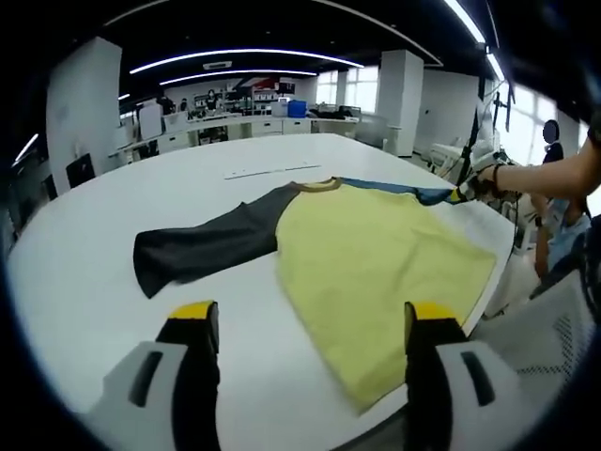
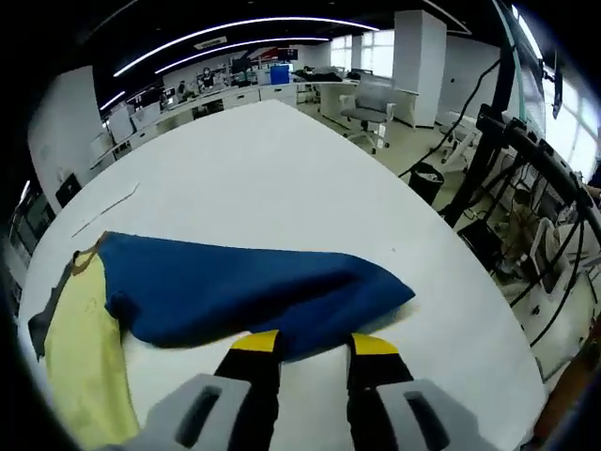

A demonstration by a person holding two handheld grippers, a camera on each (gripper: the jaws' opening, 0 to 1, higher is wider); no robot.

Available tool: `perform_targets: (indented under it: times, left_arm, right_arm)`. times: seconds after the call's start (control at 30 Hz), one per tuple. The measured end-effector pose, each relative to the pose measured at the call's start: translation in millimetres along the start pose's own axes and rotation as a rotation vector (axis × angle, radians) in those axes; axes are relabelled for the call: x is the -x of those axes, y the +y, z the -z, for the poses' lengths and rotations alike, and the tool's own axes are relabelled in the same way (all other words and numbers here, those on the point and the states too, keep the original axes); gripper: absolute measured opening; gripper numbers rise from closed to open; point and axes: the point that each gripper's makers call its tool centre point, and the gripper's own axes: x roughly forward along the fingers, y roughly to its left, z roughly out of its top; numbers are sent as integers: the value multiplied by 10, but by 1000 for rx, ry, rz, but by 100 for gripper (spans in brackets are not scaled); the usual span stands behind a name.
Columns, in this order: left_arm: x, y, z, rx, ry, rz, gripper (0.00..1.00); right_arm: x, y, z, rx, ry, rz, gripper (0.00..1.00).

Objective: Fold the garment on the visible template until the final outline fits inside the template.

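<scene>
A shirt lies flat on the white table [image 1: 141, 188]. It has a yellow body [image 1: 366, 254], a dark grey sleeve [image 1: 207, 249] spread to the left and a blue sleeve [image 1: 394, 186] stretched to the right. My left gripper [image 1: 315, 315] hovers open over the near table edge, short of the yellow hem, with nothing between its jaws. At the blue sleeve's [image 2: 244, 287] cuff, my right gripper [image 2: 315, 345] is shut on the fabric; it appears in the left gripper view as the right gripper [image 1: 467, 191] at the end of a person's arm.
A thin pale strip [image 1: 272, 171] lies on the table beyond the collar. The table's rounded edge runs close on the right. A person [image 1: 554, 235] sits beyond it. An office chair [image 2: 371, 113], stands with cables [image 2: 526, 169] and desks fill the room behind.
</scene>
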Motion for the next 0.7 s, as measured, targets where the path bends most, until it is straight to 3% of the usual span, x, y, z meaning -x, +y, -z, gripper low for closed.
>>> perform_targets:
  times: [0.13, 0.23, 0.43, 0.7]
  left_arm:
    - [0, 8, 8, -10, 7, -3, 78]
    - [-3, 13, -2, -15, 9, -3, 78]
    - [0, 28, -62, -23, 4, -1, 77]
    - [-6, -14, -98, -2, -24, 8, 76]
  right_arm:
    - [70, 50, 4, 3, -18, 7, 18]
    - [95, 138, 28, 18, -19, -44, 0]
    - [101, 105, -28, 87, -44, -67, 0]
    - [138, -179, -144, 117, -44, -62, 0]
